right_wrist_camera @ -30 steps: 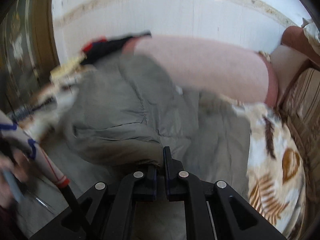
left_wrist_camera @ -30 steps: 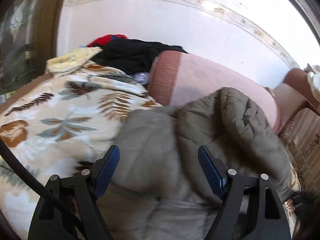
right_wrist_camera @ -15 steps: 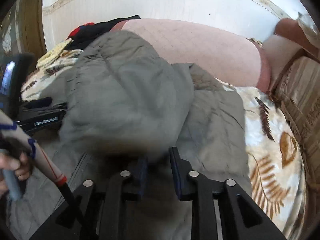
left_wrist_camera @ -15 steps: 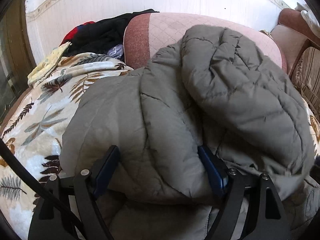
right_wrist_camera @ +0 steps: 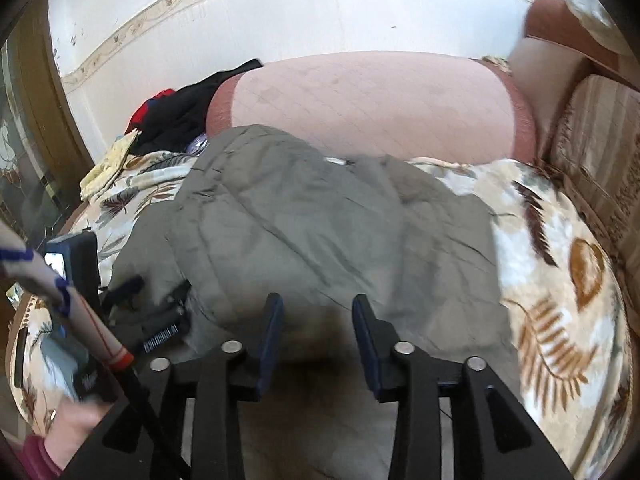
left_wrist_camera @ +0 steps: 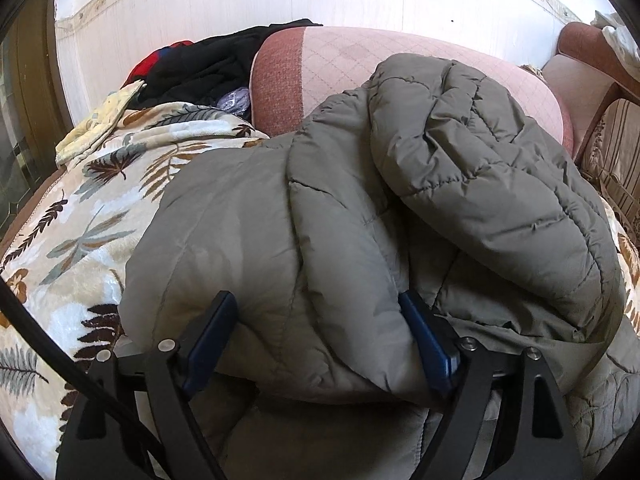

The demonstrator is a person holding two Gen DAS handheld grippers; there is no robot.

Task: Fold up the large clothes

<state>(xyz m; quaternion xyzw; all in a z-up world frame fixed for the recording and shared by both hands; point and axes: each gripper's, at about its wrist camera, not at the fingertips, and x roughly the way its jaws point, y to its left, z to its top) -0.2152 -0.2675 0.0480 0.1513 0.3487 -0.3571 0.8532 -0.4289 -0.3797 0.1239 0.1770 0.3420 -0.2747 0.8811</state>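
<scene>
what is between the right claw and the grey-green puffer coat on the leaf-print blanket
Nothing visible. The right claw hangs directly over the grey-green quilted puffer coat, its jaws just opening with nothing pressed between them. The leaf-print blanket lies beside and beneath the coat, not across it.

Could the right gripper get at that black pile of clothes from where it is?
Probably not directly. The black clothes lie at the far left end of the sofa, beside the pink cushion, with the bulky grey jacket spread between them and the right gripper. It would have to reach over the jacket.
</scene>
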